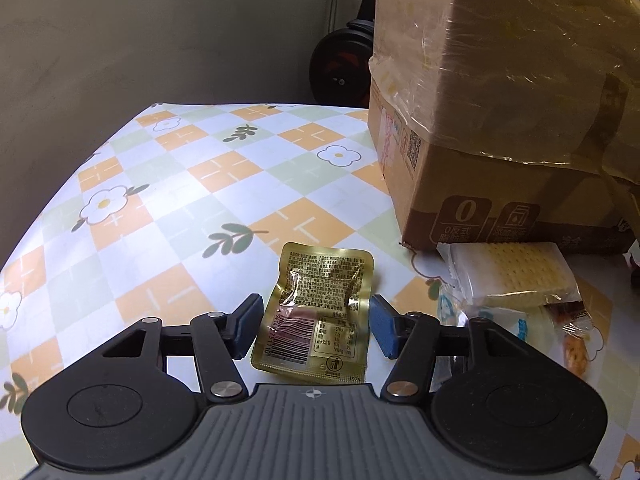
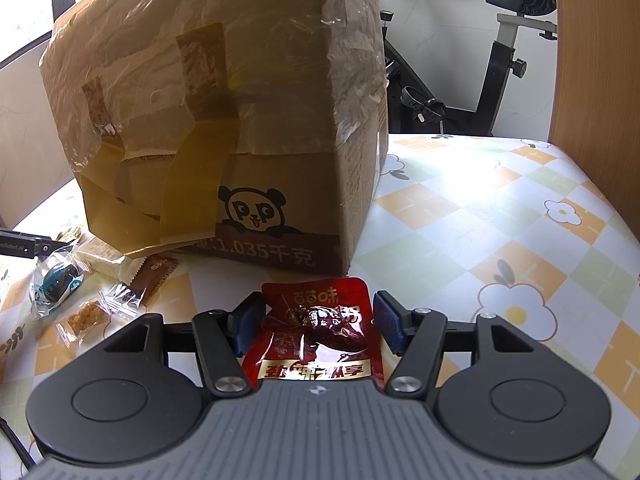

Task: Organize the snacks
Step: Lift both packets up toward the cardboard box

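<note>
Straddling a gold foil snack packet (image 1: 316,312), the left gripper (image 1: 316,330) is standing spread, its blue pads (image 1: 246,330) apart from the packet's edges on both sides. The packet is lying flat on the flowered checked tablecloth (image 1: 180,200), printed back up, its long axis running away from the gripper and leaning slightly right, barcode end nearest the camera. Just right of it a clear-wrapped cracker pack (image 1: 520,276) and other small wrapped snacks (image 1: 572,340) are crowding against the foot of a tape-covered cardboard box (image 1: 500,100), which is blocking the view beyond. The right gripper (image 2: 318,326) is flanking a red snack pouch (image 2: 320,332); the pouch is filling the gap, but whether the pads (image 2: 390,328) are pressing it is hard to tell. The pouch is lying lengthwise along the fingers, its lettering upside down to the camera and its near end hidden under the gripper body. The same box, with its panda print (image 2: 252,210), is standing just behind it. An exercise bike (image 2: 500,60) is showing past the table edge, partly cut off.
</note>
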The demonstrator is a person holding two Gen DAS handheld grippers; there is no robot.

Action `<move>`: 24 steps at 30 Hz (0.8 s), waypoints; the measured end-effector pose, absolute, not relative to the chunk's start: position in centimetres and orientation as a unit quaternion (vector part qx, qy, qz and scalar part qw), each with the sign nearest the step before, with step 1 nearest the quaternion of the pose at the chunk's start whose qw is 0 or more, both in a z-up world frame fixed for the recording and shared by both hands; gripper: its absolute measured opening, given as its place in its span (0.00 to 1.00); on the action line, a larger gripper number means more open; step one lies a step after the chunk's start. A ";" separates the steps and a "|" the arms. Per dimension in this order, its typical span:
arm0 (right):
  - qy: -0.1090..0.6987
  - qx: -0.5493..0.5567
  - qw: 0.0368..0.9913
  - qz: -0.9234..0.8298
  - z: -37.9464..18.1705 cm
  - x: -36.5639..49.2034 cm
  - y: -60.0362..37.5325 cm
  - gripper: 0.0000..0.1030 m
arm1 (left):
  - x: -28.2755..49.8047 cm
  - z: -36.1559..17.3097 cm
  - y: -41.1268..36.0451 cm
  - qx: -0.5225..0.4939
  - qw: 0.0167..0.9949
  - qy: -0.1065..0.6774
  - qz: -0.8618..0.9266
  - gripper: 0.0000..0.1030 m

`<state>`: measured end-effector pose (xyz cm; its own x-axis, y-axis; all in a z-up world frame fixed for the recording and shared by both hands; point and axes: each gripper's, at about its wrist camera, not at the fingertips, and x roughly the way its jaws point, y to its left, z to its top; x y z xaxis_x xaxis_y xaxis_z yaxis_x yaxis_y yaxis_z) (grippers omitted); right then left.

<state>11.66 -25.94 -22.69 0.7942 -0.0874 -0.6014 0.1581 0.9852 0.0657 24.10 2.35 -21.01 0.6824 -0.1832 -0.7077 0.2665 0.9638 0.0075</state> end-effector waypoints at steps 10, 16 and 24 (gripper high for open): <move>0.313 0.061 0.946 -0.064 -22.6 11.6 -26.0 0.61 | 21.1 -20.8 3.8 0.004 0.920 0.381 -0.089 0.58; 0.313 0.062 0.946 -0.064 -22.6 11.7 -26.0 0.61 | 19.7 -20.4 4.6 -0.012 0.922 0.380 -0.080 0.58; 0.314 0.059 0.945 -0.064 -22.6 11.6 -25.9 0.61 | 18.5 -19.2 4.3 -0.016 0.927 0.365 -0.083 0.58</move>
<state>11.64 -25.94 -22.62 0.7945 -0.0844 -0.6014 0.1586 0.9848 0.0713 18.49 4.26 -19.24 0.7204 -0.1644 -0.6738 0.1416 0.9859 -0.0892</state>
